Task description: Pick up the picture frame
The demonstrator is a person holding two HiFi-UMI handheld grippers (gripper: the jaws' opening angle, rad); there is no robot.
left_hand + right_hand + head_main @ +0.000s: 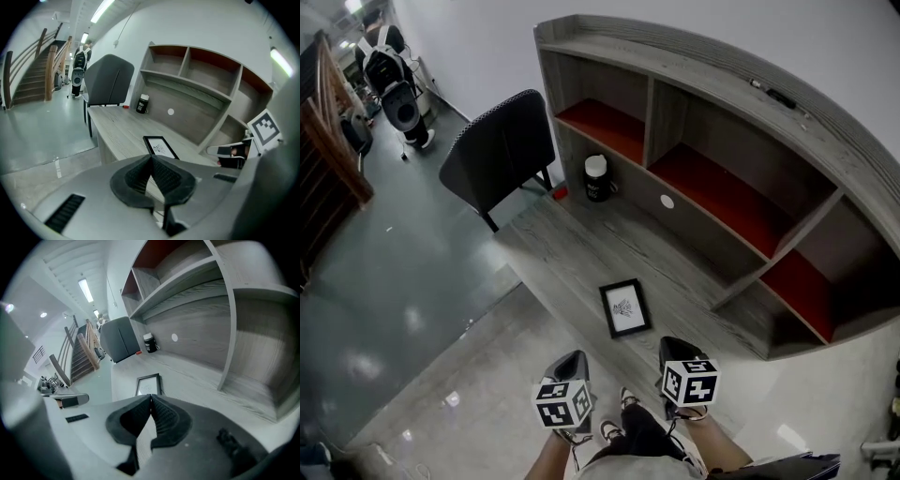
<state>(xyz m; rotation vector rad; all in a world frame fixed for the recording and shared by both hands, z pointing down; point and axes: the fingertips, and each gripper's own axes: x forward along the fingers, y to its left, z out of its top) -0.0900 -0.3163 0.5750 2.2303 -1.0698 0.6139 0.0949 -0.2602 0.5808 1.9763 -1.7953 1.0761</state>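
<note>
Grey wood-grain desk (562, 248), shelving along its back edge. Black picture frame (625, 307) lies flat close to the front edge. Left gripper (151, 158) and right gripper (150, 396) hover by that edge, clear of the frame, jaws pressed together on nothing.

One picture frame (625, 307), one jar (596, 178), one chair (499, 150), one desk (572, 253), two grippers, left gripper (572, 364), right gripper (677, 351)

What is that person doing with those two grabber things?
A person holds a gripper in each hand. The left gripper and the right gripper are both shut and empty, hovering by the near edge of the desk. The picture frame lies flat on the desk just ahead of them, not yet touched.
</note>
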